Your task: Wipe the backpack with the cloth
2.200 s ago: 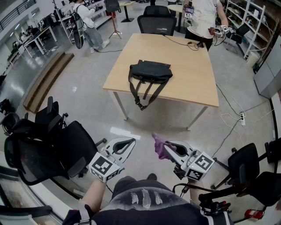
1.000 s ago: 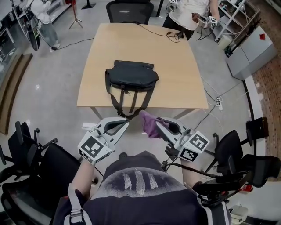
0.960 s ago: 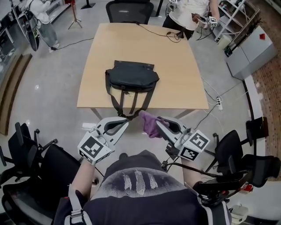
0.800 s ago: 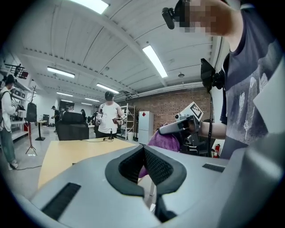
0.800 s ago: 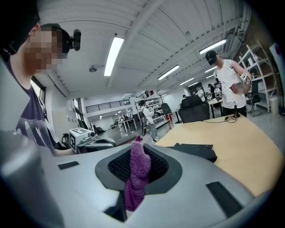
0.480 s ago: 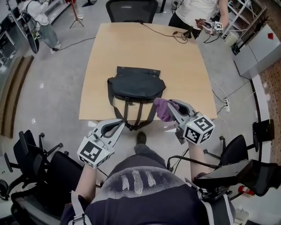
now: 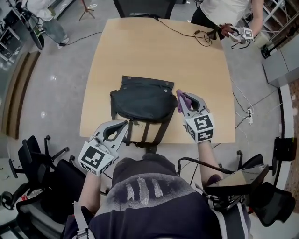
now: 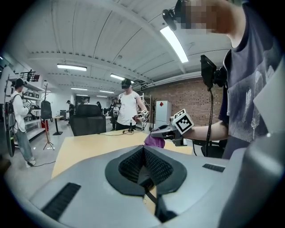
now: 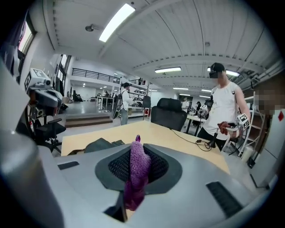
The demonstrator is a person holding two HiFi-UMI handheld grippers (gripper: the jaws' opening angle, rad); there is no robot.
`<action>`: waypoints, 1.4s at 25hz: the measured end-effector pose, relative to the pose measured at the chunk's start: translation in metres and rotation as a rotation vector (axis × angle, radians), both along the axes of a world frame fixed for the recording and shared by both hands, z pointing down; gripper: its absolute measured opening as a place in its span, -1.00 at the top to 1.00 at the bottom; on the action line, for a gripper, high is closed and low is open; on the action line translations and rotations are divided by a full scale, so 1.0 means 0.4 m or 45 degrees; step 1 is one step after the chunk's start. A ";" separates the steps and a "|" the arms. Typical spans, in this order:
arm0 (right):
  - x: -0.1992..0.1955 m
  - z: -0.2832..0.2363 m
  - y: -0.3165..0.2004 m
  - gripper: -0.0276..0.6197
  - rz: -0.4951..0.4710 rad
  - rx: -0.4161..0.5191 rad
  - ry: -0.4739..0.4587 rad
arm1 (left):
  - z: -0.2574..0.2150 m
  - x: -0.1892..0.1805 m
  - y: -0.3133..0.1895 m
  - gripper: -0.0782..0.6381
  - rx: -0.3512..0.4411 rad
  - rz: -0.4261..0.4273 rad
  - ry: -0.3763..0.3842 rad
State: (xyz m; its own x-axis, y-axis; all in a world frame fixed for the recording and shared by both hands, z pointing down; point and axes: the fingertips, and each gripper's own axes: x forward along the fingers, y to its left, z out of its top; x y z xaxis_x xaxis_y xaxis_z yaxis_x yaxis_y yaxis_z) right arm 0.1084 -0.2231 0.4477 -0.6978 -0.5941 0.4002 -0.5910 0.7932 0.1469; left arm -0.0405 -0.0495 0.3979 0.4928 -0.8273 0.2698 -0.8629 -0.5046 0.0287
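A black backpack (image 7: 140, 100) lies flat on the wooden table (image 7: 159, 56), its straps hanging over the near edge. My right gripper (image 7: 181, 99) is shut on a purple cloth (image 7: 179, 100) and hovers just off the backpack's right side. In the right gripper view the cloth (image 9: 136, 171) sticks up between the jaws, with the backpack (image 9: 100, 144) beyond to the left. My left gripper (image 7: 122, 125) is shut and empty, at the table's near edge by the straps. The left gripper view shows its jaws closed (image 8: 144, 150), with the cloth (image 8: 154, 141) beyond them.
A person (image 7: 224, 11) stands at the table's far right corner holding grippers. A black cable (image 7: 187, 32) lies on the far part of the tabletop. Office chairs stand at my left (image 7: 42, 158), at the far end (image 7: 140, 5) and at my right (image 7: 275, 154).
I have come up to the table. The right gripper carried the cloth forward over the tabletop to the backpack's right side. The left gripper reached the near edge.
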 end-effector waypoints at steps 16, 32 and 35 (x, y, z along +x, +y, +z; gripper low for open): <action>-0.178 0.394 0.009 0.79 -0.040 -0.355 0.500 | 0.063 -0.162 -0.146 0.76 -0.086 0.096 0.001; -0.407 0.383 0.118 0.79 -0.132 -0.763 0.374 | 0.121 -0.323 -0.157 0.76 -0.120 0.153 0.071; -0.466 0.383 0.153 0.79 -0.192 -0.809 0.354 | 0.122 -0.339 -0.158 0.76 -0.117 0.143 0.079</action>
